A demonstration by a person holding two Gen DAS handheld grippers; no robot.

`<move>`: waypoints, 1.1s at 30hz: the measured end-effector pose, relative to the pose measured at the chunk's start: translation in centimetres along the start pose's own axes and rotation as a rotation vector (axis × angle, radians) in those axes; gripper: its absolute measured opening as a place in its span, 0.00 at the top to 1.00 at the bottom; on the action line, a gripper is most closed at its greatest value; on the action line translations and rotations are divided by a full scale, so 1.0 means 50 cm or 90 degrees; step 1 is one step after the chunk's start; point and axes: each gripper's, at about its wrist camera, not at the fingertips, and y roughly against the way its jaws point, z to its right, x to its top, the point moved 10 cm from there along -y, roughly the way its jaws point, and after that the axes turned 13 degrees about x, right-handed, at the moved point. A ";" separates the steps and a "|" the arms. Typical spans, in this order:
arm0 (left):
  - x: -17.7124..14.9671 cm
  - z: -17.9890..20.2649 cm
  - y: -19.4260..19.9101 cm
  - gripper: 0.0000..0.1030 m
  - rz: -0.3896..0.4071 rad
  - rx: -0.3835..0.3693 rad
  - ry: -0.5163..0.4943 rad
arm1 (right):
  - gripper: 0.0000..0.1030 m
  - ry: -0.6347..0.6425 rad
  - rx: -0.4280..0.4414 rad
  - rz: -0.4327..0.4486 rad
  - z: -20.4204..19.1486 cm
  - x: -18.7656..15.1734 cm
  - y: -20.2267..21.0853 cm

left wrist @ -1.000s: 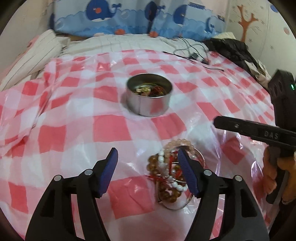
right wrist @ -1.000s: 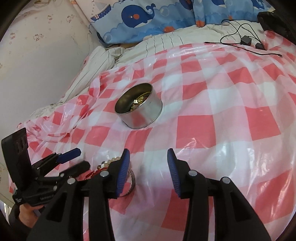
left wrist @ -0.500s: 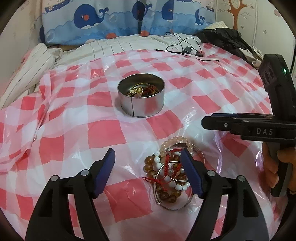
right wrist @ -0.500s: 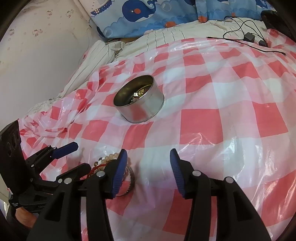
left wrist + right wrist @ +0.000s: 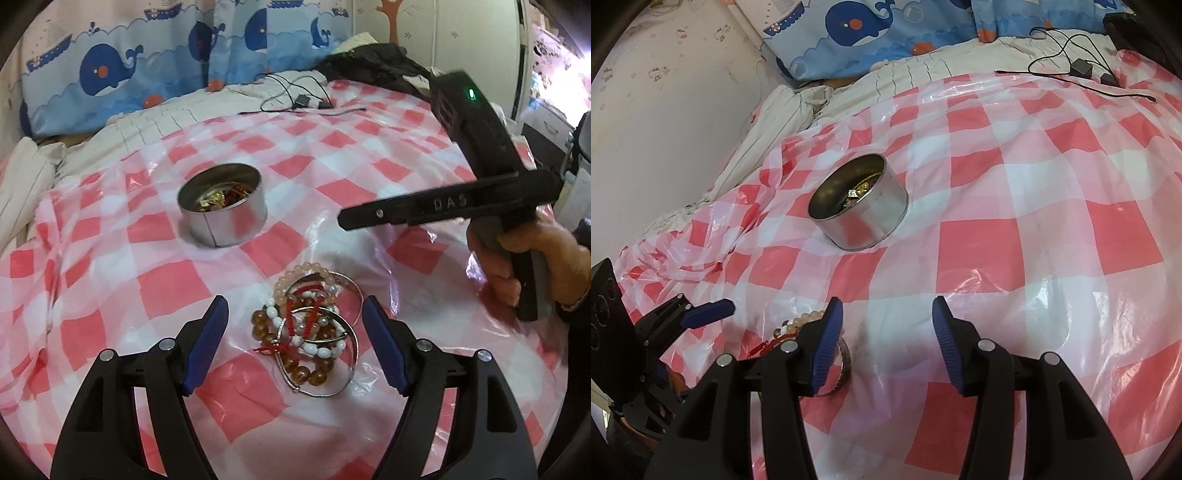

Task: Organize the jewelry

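We hold our left gripper (image 5: 295, 328) spread wide over the heap of bracelets (image 5: 312, 332) on the checked plastic sheet (image 5: 369, 177) — the round tin (image 5: 222, 210) sits well beyond. Our right gripper (image 5: 886, 332) — marked "DAS" on its side — hovers released, grasping nothing.

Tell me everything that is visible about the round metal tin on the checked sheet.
The tin is a low, round, open can of shiny silver metal with no lid, and a vertical seam shows on its wall. It stands upright on the red and white plastic sheet, beyond the pile of bracelets and apart from it. Inside lie a gold piece and some red strands; other contents are hard to tell. Neither gripper touches it.
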 end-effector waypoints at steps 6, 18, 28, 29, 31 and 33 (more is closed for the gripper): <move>-0.016 0.021 -0.036 0.37 -0.027 0.022 -0.029 | 0.50 0.001 0.001 -0.001 -0.003 -0.001 -0.002; -0.006 -0.048 -0.043 0.96 -0.043 -0.018 0.118 | 0.49 0.007 0.003 -0.009 -0.007 -0.004 -0.011; 0.014 -0.162 -0.023 0.96 0.001 0.024 0.271 | 0.50 0.069 0.052 -0.074 -0.069 -0.037 -0.075; 0.012 -0.163 -0.026 0.96 -0.003 0.024 0.273 | 0.50 0.072 0.053 -0.081 -0.072 -0.041 -0.084; 0.010 -0.166 -0.030 0.96 -0.007 0.027 0.276 | 0.55 0.077 0.048 -0.090 -0.074 -0.048 -0.102; 0.007 -0.166 -0.033 0.96 -0.012 0.027 0.276 | 0.70 0.081 0.056 -0.096 -0.080 -0.049 -0.117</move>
